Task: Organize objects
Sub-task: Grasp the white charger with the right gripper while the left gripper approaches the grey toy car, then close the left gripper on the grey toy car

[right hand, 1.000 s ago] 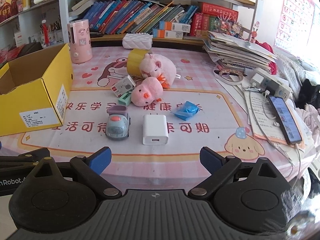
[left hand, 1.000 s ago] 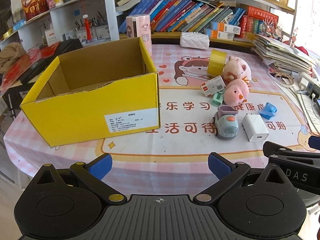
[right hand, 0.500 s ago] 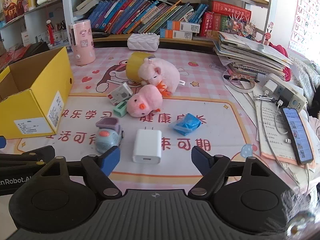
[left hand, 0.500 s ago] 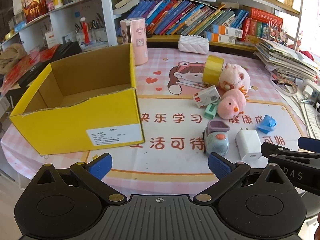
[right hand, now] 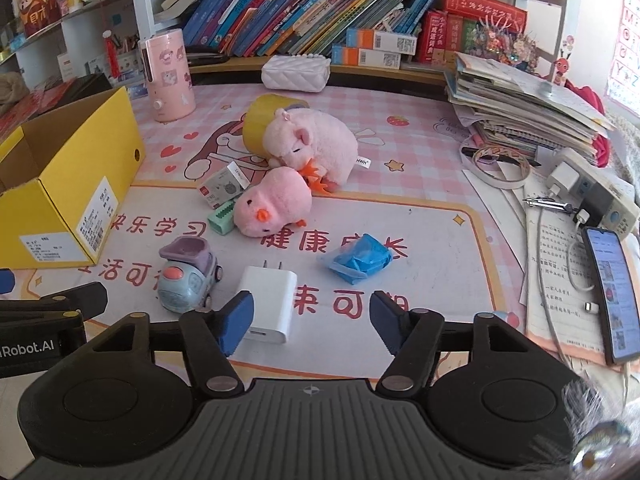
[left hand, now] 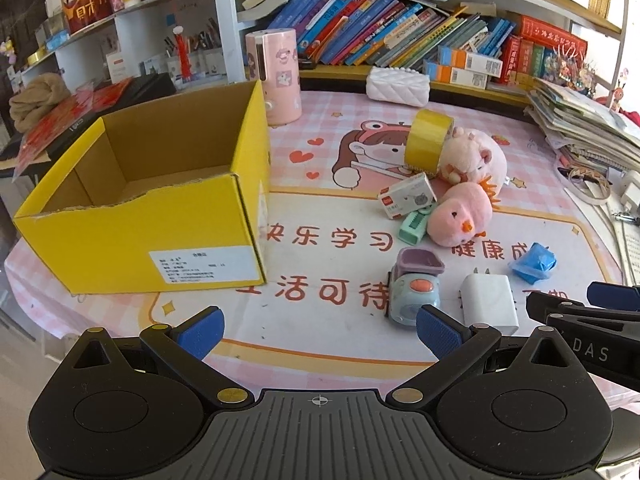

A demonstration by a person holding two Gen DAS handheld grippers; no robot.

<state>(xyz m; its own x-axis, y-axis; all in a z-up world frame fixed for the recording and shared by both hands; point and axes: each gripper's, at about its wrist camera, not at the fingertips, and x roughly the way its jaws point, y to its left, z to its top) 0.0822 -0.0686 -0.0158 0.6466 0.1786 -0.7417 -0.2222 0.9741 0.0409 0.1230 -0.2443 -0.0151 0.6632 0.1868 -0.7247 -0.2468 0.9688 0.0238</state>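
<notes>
My right claw [right hand: 311, 322] has narrowed since a second ago and is closing, the charger [right hand: 267, 303] partly between its pads, unpinched; both claws have slid nearer the toys. My left claw [left hand: 318, 330] stays spread, empty. One yellow box [left hand: 132, 256] stands left; two pink plushies [right hand: 276, 208], one toy car [right hand: 188, 276], one blue wrapper [right hand: 358, 258].

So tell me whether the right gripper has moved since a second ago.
Yes. The right gripper, jaws closing with nothing between them, has come forward toward the white charger, which now sits by its left finger.
</notes>
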